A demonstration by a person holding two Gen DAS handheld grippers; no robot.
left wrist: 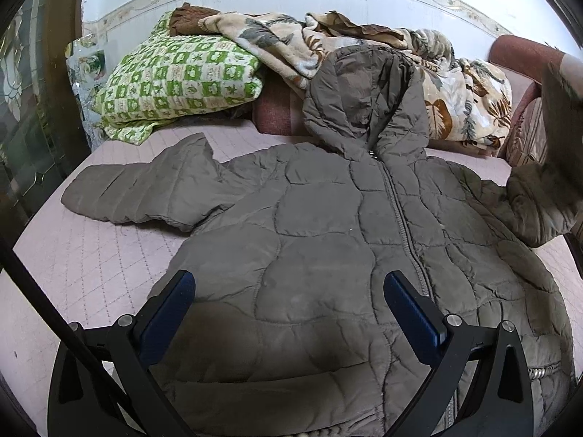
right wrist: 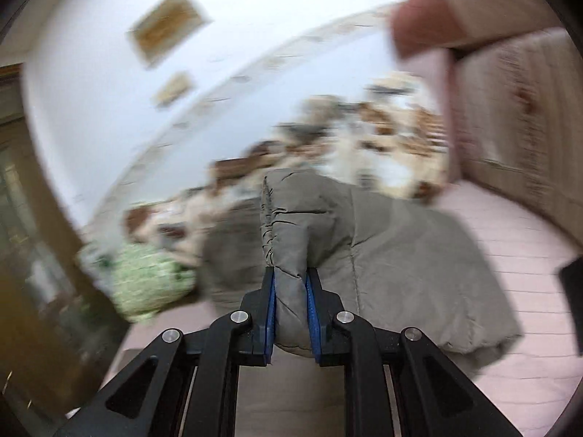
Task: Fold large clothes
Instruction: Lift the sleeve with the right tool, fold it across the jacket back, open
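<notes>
Pinching the cuff [right wrist: 288,255] lifted ahead of it, the right claw [right wrist: 290,287] seems ready to fold that sleeve inward, while the left claw [left wrist: 289,291] hovers spread above the jacket [left wrist: 328,236] spread flat below.

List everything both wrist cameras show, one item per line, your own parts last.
Puffer jacket: one, grey-brown, spread front-up on the bed, zipper closed, hood towards the wall.
Jacket sleeve: one, grey-brown, lifted and pinched at its cuff end.
Bed cover: one, pale pink quilted, under the jacket.
Pillow: one, green and white checked, far left of the bed.
Blanket: one, cream with brown and grey leaves, bunched along the wall.
Wall pictures: at least two, blurred, on the white wall.
Left gripper: one, black with blue pads, jaws wide apart above the jacket's hem, holding nothing.
Right gripper: one, black with blue pads, jaws closed on the sleeve.
</notes>
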